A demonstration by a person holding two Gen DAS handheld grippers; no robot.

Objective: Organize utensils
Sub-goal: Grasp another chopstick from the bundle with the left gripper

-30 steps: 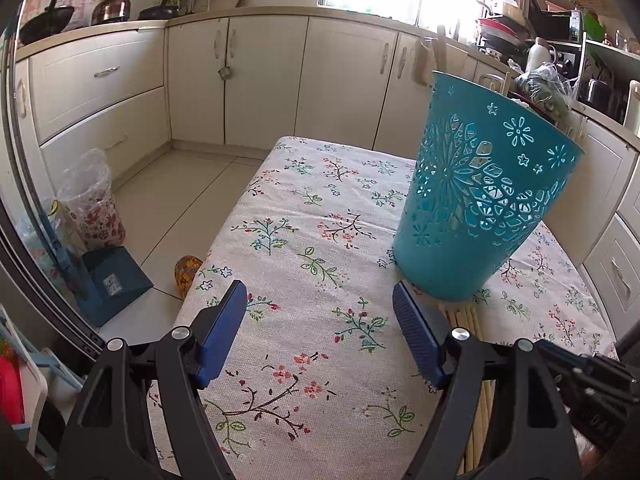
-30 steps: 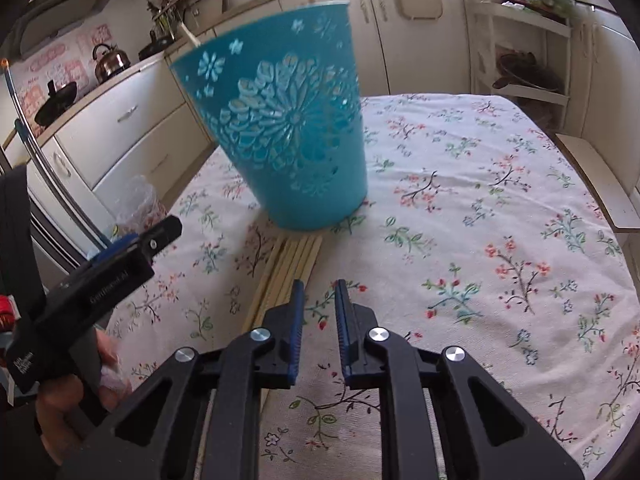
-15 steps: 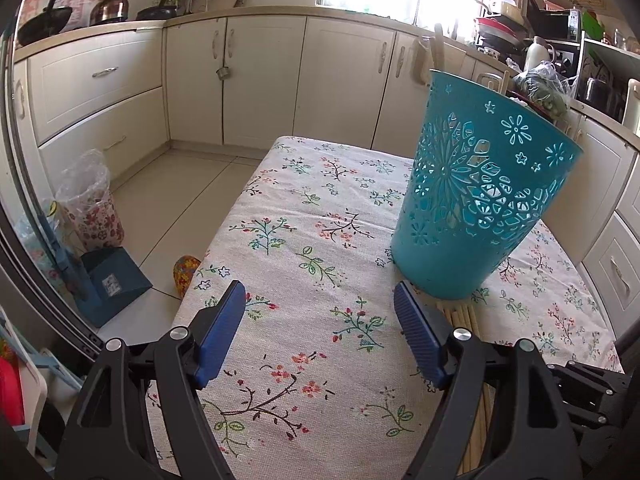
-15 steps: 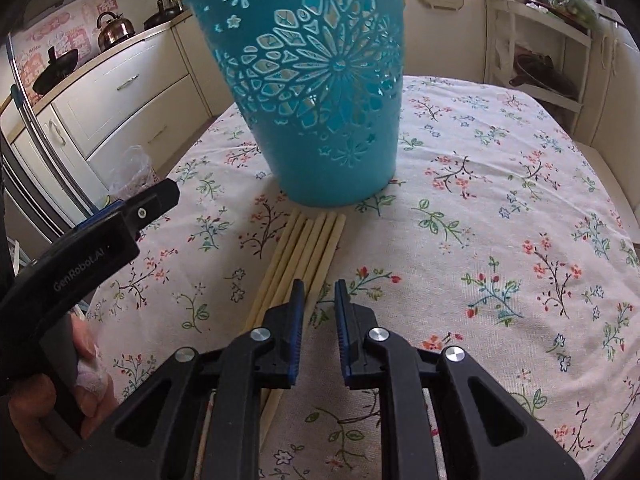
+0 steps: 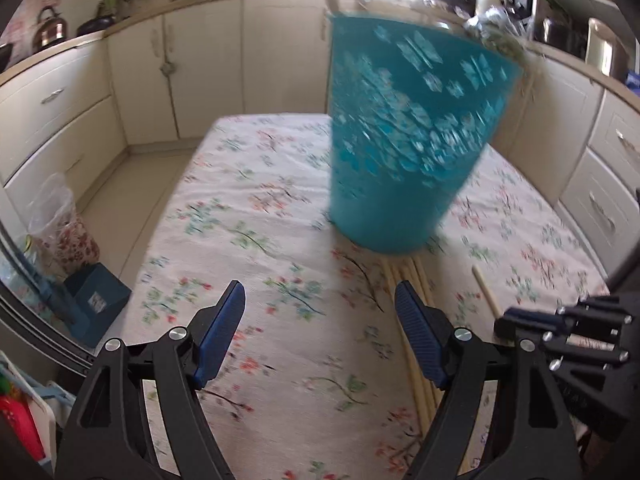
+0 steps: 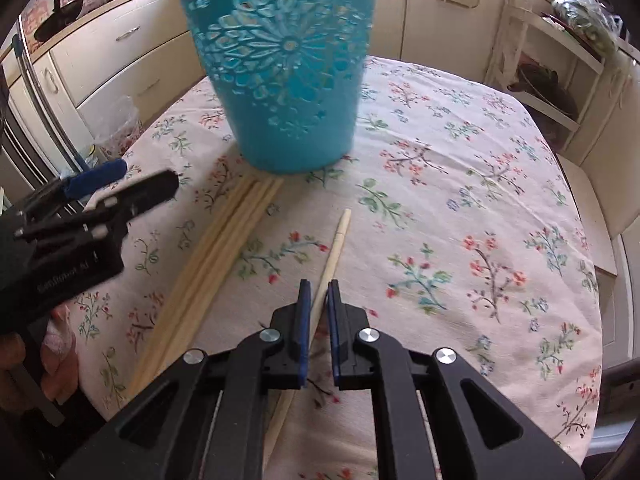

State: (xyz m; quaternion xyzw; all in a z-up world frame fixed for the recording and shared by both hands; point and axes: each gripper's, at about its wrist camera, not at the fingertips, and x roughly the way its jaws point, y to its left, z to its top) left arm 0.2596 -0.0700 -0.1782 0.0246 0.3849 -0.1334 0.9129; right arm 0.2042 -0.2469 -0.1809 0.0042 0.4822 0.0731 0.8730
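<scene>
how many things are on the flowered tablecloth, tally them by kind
teal cut-out basket: 1
chopstick between the right tongs, apart from the rest: 1
chopsticks lying side by side in the row: about 4, hard to separate
total: about 6

Both views ride on hand-held grippers and look forward and steeply down along their own fingers at the bench (image 5: pixel 280 184). The left wrist view sits at the near left, low over the cloth, facing the far cabinets (image 5: pixel 208 68). The right wrist view hangs close above the near right part. Both share the teal basket (image 5: pixel 404 140) (image 6: pixel 288 68), the bundle of chopsticks (image 6: pixel 216 256) (image 5: pixel 404 280) and each other's gripper at the frame edge.
</scene>
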